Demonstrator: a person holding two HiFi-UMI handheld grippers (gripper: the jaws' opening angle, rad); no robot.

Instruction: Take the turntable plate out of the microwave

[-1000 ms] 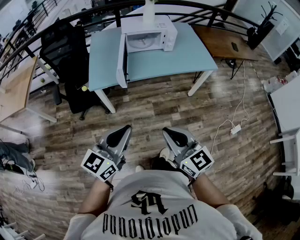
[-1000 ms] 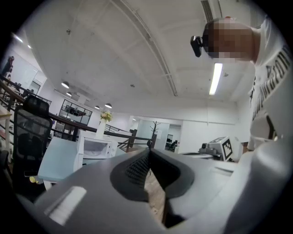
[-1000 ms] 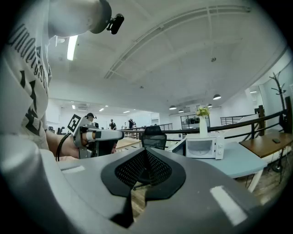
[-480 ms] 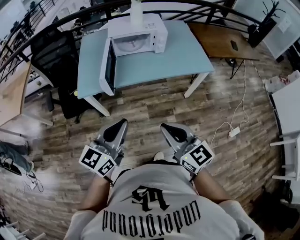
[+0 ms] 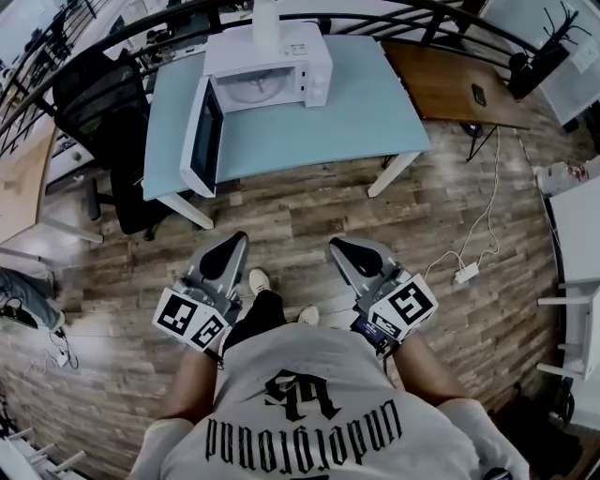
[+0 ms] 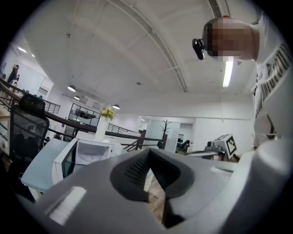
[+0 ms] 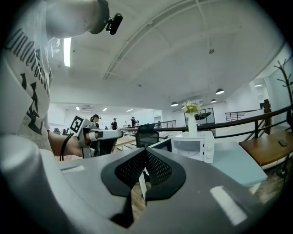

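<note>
A white microwave [image 5: 267,61] stands on a light blue table [image 5: 356,108] at the top of the head view, its door [image 5: 200,138] swung open to the left. Inside lies the pale round turntable plate [image 5: 258,87]. My left gripper [image 5: 230,247] and right gripper [image 5: 342,248] are held side by side over the wooden floor, well short of the table, both shut and empty. In the left gripper view the microwave [image 6: 91,153] shows beyond my shut left gripper [image 6: 149,171]. In the right gripper view the microwave [image 7: 192,146] lies ahead of my shut right gripper [image 7: 145,167].
A white vase [image 5: 266,17] stands on top of the microwave. A black office chair [image 5: 98,98] is left of the table, a wooden desk [image 5: 450,80] to its right. A cable with a power strip [image 5: 466,274] lies on the floor. A dark railing [image 5: 394,11] runs behind.
The table and microwave have drawn nearer and shifted left in the head view as the person walks toward them. Both grippers stay shut and empty.
</note>
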